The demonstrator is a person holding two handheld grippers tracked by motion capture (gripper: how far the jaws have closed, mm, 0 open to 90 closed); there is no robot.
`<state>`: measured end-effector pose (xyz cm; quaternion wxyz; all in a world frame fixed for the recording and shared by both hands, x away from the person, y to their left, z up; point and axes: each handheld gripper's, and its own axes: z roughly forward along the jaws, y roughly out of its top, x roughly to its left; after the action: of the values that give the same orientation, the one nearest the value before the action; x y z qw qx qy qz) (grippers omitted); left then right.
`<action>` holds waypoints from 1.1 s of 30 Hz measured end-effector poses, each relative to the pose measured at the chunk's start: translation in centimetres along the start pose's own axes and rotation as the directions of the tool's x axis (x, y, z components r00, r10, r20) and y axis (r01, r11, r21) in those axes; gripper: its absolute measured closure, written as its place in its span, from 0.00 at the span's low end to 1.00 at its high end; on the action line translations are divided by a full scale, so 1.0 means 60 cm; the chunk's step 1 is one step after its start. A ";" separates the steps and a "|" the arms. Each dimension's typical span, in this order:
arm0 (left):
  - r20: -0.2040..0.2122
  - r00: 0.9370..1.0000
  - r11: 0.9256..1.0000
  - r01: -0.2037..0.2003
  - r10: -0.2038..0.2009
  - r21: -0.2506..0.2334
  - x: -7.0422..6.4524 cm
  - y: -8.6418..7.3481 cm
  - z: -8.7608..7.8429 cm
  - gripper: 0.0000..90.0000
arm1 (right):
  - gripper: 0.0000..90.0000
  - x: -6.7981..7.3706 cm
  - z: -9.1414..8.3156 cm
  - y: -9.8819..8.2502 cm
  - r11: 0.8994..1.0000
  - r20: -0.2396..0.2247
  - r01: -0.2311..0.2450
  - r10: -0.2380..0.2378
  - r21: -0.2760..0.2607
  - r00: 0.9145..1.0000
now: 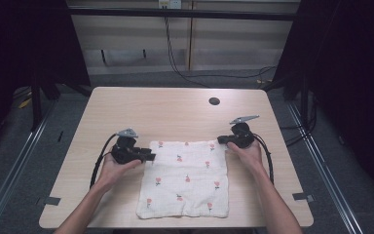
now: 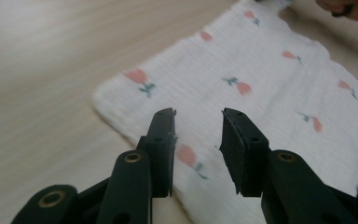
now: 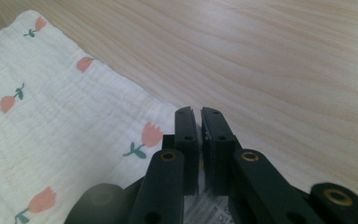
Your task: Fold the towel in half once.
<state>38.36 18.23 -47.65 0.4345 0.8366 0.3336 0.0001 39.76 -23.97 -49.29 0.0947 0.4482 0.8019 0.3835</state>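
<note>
**Cloth flat, grippers at its far corners**

Cloth [image 1: 185, 178] lies spread on the table [image 1: 126, 112]. Left gripper [image 2: 198, 133], jaws apart, hovers over its corner; right gripper [image 3: 200, 126] sits nearly together at the other. Pinch both corners evenly, probably.

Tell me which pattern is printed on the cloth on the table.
The white woven cloth bears small pink-orange tulips with green stems; the left gripper view shows it best.

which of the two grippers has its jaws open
The left gripper, over the white flower-print cloth: a clear gap separates its jaws, while the right gripper is shut.
</note>
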 end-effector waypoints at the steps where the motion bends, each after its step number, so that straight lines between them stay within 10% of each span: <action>1: -0.009 1.000 1.000 0.001 -0.001 -0.006 0.006 0.003 0.000 0.72 | 0.95 0.000 -0.001 0.000 1.000 0.000 0.003 -0.003 -0.006 1.000; 16: -0.110 0.993 0.997 0.058 -0.052 0.052 0.076 0.016 0.051 0.68 | 0.95 0.014 0.002 0.001 1.000 0.009 0.027 -0.027 -0.011 1.000; 28: -0.114 0.993 0.996 -0.002 0.013 0.095 0.054 0.036 0.078 0.69 | 0.95 0.008 -0.001 -0.004 1.000 0.007 0.008 -0.008 -0.012 1.000; 33: -0.074 0.997 0.994 -0.016 0.024 0.106 0.050 0.034 0.081 0.91 | 0.95 0.009 -0.003 -0.008 1.000 -0.002 0.007 -0.007 -0.019 1.000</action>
<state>43.23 15.56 -50.06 0.3769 0.8611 0.3407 0.0185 39.08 -23.80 -49.41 0.0993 0.4442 0.7998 0.3913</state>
